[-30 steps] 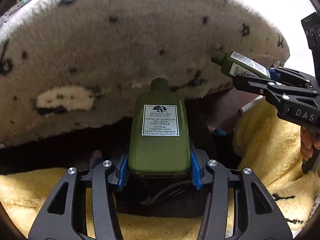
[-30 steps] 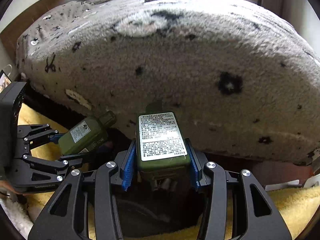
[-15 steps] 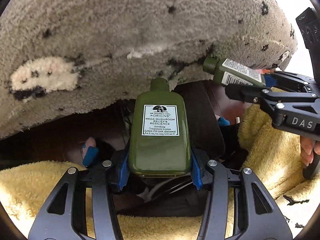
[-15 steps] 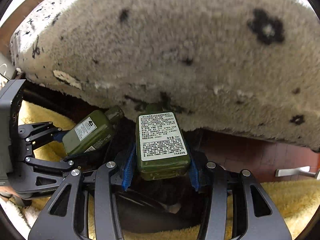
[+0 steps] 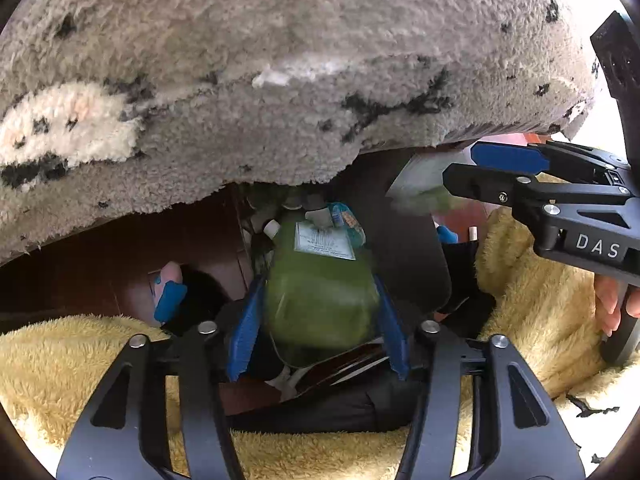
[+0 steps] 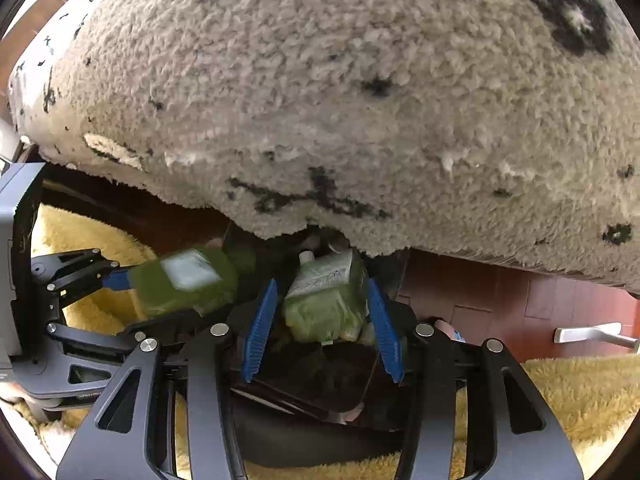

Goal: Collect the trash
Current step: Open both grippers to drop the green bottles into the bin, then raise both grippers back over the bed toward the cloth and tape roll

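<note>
Two green lotion bottles are blurred with motion. In the left wrist view one bottle (image 5: 320,292) sits between the spread blue pads of my left gripper (image 5: 318,324), tipping toward a dark bin opening (image 5: 404,256) that holds other trash. In the right wrist view the smaller bottle (image 6: 326,300) lies between the spread pads of my right gripper (image 6: 322,326), loose. The left bottle also shows in the right wrist view (image 6: 188,280), and the right gripper shows in the left wrist view (image 5: 460,174).
A grey fleece blanket (image 5: 280,72) with black marks overhangs the bin from above. A yellow fluffy fabric (image 5: 72,364) lies below and beside both grippers. Red-brown floor tiles (image 6: 500,304) and a metal bar (image 6: 592,334) are at the right.
Both grippers have moved down toward the bin and opened their jaws. Both bottles have slipped out of a firm hold and are falling or tilting away, blurred.
</note>
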The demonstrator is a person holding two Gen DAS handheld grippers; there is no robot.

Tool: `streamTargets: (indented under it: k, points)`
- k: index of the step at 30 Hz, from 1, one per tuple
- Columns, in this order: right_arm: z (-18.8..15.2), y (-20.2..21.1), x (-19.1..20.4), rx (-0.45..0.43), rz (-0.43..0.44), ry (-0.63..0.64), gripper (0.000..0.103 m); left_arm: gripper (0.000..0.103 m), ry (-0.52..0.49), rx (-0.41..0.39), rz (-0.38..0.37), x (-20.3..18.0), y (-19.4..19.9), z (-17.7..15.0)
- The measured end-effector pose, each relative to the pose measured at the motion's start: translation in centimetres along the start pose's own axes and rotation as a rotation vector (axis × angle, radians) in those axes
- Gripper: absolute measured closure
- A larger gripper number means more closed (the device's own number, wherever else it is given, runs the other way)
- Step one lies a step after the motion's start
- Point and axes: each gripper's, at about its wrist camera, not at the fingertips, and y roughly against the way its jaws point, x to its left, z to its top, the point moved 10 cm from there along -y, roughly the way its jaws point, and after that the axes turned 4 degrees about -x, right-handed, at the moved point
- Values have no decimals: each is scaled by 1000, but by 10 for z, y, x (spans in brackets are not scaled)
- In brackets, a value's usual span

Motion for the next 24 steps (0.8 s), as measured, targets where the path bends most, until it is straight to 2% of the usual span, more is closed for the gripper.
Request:
streamTargets:
  k: [5,10,14,24]
  points:
    - [5,6,-5,-19,-21,-3,49,45,8,-9,9,3,3,1]
    - [11,15,-12,-51,-41,3,42,34,-11,-48,30,1,16,8]
    - [24,30,-18,-104,-83,17,33,29,-13,-95,47,4,34,19]
    - [58,70,-16,-197,-142,39,27,23,5,-240,112,24,101,60]
